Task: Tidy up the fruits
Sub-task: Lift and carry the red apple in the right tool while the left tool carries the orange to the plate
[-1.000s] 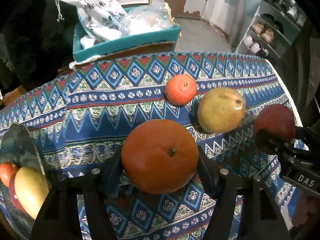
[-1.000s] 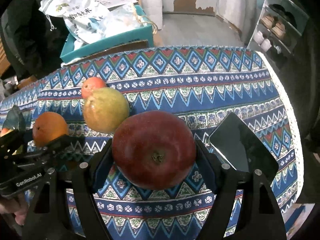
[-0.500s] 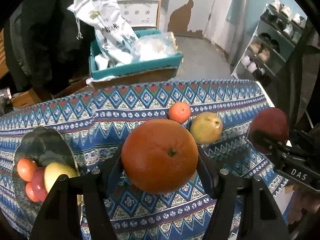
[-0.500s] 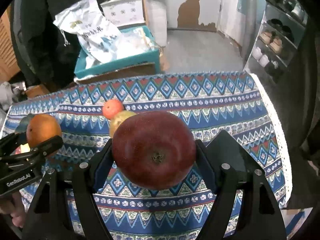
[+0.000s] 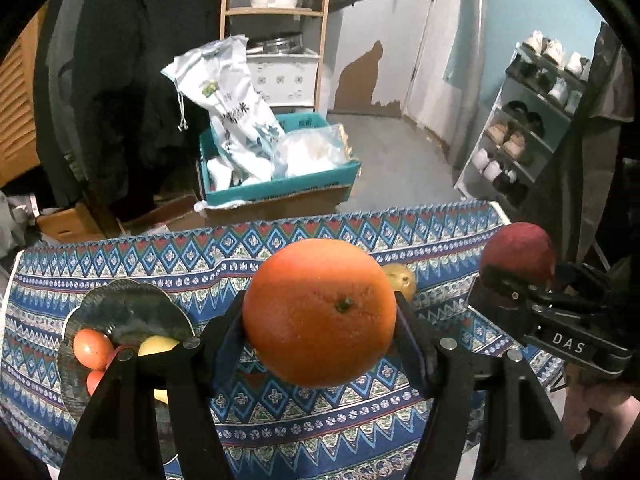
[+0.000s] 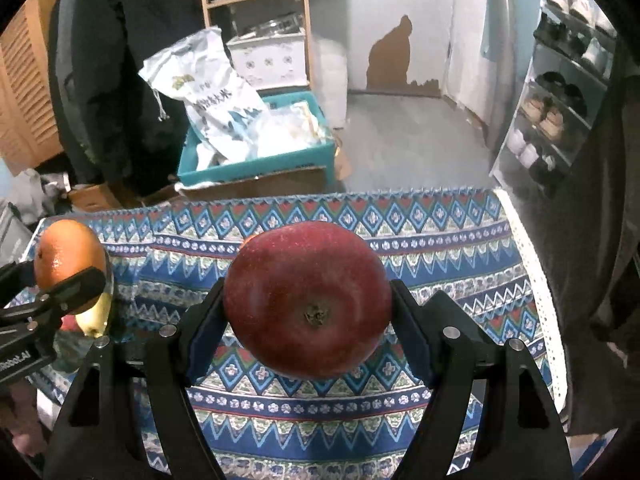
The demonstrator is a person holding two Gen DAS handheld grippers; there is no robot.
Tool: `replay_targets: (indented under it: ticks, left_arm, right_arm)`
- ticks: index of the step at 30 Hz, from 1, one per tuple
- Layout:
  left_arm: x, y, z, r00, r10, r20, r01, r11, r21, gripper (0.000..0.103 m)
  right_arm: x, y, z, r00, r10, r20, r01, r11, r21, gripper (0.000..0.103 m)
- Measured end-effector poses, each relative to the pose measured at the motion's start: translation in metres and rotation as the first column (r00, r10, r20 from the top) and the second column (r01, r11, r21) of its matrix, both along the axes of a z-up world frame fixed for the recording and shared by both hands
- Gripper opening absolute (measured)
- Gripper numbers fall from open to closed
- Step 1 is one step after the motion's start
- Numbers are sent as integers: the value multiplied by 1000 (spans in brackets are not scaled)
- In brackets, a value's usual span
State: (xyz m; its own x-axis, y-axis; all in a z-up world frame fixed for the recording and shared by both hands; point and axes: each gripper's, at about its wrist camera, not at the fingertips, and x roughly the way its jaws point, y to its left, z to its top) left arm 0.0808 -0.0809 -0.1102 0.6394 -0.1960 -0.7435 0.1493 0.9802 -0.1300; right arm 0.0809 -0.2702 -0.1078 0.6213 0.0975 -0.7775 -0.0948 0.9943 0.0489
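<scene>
My left gripper (image 5: 320,312) is shut on a large orange (image 5: 319,312) and holds it high above the patterned tablecloth (image 5: 280,420). My right gripper (image 6: 308,300) is shut on a dark red apple (image 6: 307,299), also lifted; the apple shows in the left wrist view (image 5: 518,254) at the right. The orange shows in the right wrist view (image 6: 68,262) at the left. A dark plate (image 5: 120,312) at the table's left holds a red-orange fruit (image 5: 93,349) and a yellow fruit (image 5: 158,345). A yellow-green pear (image 5: 400,278) lies on the cloth, mostly hidden behind the orange.
Beyond the table's far edge stand a teal crate (image 5: 280,188) with white bags on a cardboard box, a wooden shelf (image 5: 276,12) and a shoe rack (image 5: 532,120) at the right. The cloth's white lace edge (image 6: 536,280) marks the table's right side.
Both grippers have risen and drawn back from the table with their fruit. The table looks smaller and farther; the plate has come fully into view at the left.
</scene>
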Motion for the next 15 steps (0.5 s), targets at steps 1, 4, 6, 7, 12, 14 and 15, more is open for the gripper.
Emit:
replay_targets:
  ticks: [1,4,6,7,12,14,15]
  left_arm:
    - [-2,1,3,1000,0,7,0,1000,-3,69]
    - [-7,3,11,1000,0,24,1,1000,-8,69]
    - [-12,6,16,999,-1,33,2,1000,-17,69]
    - [-13,7,18,999,-1,36,2,1000,-19,69]
    - [-22,12,33,998,2,69,0,999,-34,69]
    - [-25,14,38,996,4,84,-1,1000,-30,69]
    - [-26,17,40,996,6,90,-3,1000,-31,69]
  right_arm:
    - [-2,0,3,1000,2,6,-2,1000,1,77]
    - [-6,2,13,1000,8,28,-9,1000,3,77]
    - [-9,3,19,999,12,42,-12,1000,5,77]
    - [-10,3,21,999,13,46,-14,1000,6,77]
    - [-16,5,33,997,22,78,-23,1000,12,77]
    - [-18,7,39,996,28,90,-30,999,11,77]
    - [-19,8,40,995,30,95,-31,999,10,77]
